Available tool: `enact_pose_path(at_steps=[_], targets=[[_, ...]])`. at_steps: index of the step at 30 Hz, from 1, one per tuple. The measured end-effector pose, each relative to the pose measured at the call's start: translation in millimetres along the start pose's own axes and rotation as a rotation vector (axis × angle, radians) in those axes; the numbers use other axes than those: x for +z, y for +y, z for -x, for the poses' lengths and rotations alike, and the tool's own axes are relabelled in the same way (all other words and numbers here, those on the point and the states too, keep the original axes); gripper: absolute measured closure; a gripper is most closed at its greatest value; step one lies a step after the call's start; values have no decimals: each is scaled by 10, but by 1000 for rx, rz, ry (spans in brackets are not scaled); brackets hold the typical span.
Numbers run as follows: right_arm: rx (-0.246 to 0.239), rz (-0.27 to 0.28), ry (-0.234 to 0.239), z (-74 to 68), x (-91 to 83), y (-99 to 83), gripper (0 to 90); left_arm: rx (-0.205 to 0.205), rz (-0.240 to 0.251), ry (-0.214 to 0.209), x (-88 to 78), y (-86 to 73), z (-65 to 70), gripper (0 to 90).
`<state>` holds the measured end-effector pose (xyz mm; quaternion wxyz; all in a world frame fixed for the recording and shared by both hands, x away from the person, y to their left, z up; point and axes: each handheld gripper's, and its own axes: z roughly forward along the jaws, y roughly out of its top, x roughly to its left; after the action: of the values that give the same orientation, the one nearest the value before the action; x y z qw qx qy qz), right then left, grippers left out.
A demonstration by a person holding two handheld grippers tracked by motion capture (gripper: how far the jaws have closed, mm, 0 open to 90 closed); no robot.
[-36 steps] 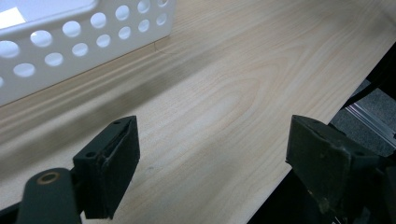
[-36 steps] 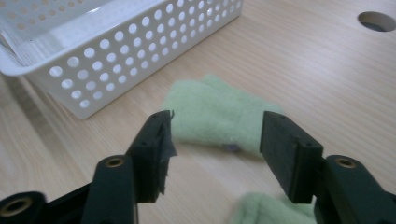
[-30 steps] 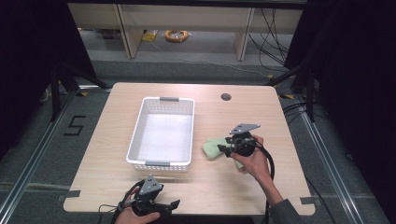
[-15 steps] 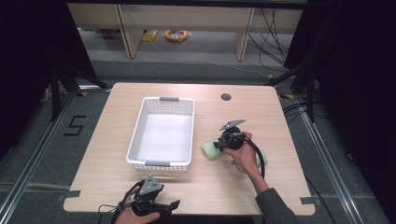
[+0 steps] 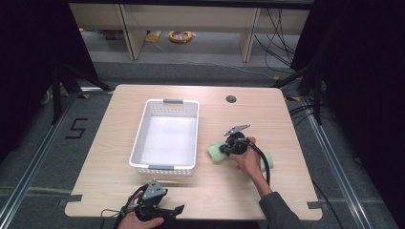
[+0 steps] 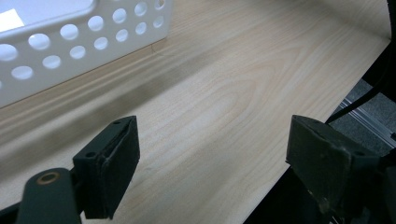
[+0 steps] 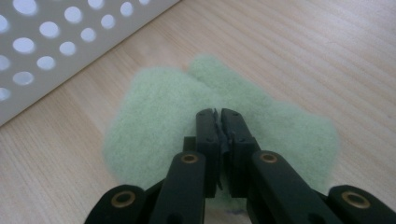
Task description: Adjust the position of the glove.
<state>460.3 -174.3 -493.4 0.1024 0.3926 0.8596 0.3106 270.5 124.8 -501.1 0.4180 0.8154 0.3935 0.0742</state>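
From the high view, a white perforated basket (image 5: pixel 165 136) sits on the wooden table (image 5: pixel 282 119), and a pale green cloth (image 5: pixel 217 151) lies flat just beside the basket's right wall. The right gripper (image 5: pixel 228 149) is angled down onto that cloth, probably to pinch up a fold and lift it toward the basket. The left gripper (image 5: pixel 162 213) rests at the table's near edge in front of the basket, seemingly parked out of the way. In the left gripper view, its jaws are spread wide over bare wood with nothing between them, the basket's wall (image 6: pixel 70 42) just ahead. In the right gripper view, the jaws have just been closing and now stand pressed together on the cloth (image 7: pixel 154 112), apparently nipping a thin bit of fabric at the tips, with the basket (image 7: pixel 56 42) near beyond.
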Motion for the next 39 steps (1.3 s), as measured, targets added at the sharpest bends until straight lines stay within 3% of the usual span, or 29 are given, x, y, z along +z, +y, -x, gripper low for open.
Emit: enact_pose_path(at_steps=[1,3,5,7,10,11,12,13,14,15,16,18,19,22,23,26,29,33,34,35,39], targets=[[-5,11,2,-1,0,-4,879,-17,4,-4,4,-2,5,169],[-6,36,-3,-14,-46,7,884,2,4,-3,-4,3,-7,169],[-8,41,-9,-19,-70,11,885,-10,9,-6,0,3,-1,169],[-22,71,23,-49,-188,16,887,-11,12,-4,2,1,1,169],[-24,81,32,-84,-258,8,888,-21,-1,-13,-2,1,2,169],[-39,108,36,-114,-374,2,888,-1,1,7,-5,2,6,169],[-15,127,47,-144,-431,-1,888,-3,4,-4,-2,1,1,169],[-19,123,56,-153,-484,-5,888,-8,6,0,-1,-1,4,169],[-23,159,56,-165,-517,-19,888,-14,-5,-11,-9,4,-2,169],[-29,149,62,-195,-598,-35,888,-10,16,-2,1,1,2,169],[-34,180,63,-222,-630,-54,888,-11,16,-2,0,1,2,169],[-33,169,76,-242,-680,-63,888,-11,16,-2,-1,2,1,169],[-6,180,91,-301,-746,-86,888,-11,16,-1,-1,2,1,169],[-23,217,111,-414,-875,-197,888,-8,10,-7,0,1,0,168],[6,209,126,-467,-911,-240,888,-21,0,-11,-2,0,3,168],[-4,214,130,-507,-930,-336,888,2,-2,-6,-5,1,0,168],[33,208,158,-612,-948,-529,888,3,-1,-4,-7,3,1,168],[19,200,160,-678,-926,-681,887,-19,0,-7,3,-1,3,168],[50,181,173,-716,-930,-704,887,-18,0,-7,2,0,3,168],[24,188,183,-711,-903,-728,887,-17,-4,-8,-2,1,2,168],[34,170,176,-756,-873,-798,886,2,3,2,-3,0,2,168]])
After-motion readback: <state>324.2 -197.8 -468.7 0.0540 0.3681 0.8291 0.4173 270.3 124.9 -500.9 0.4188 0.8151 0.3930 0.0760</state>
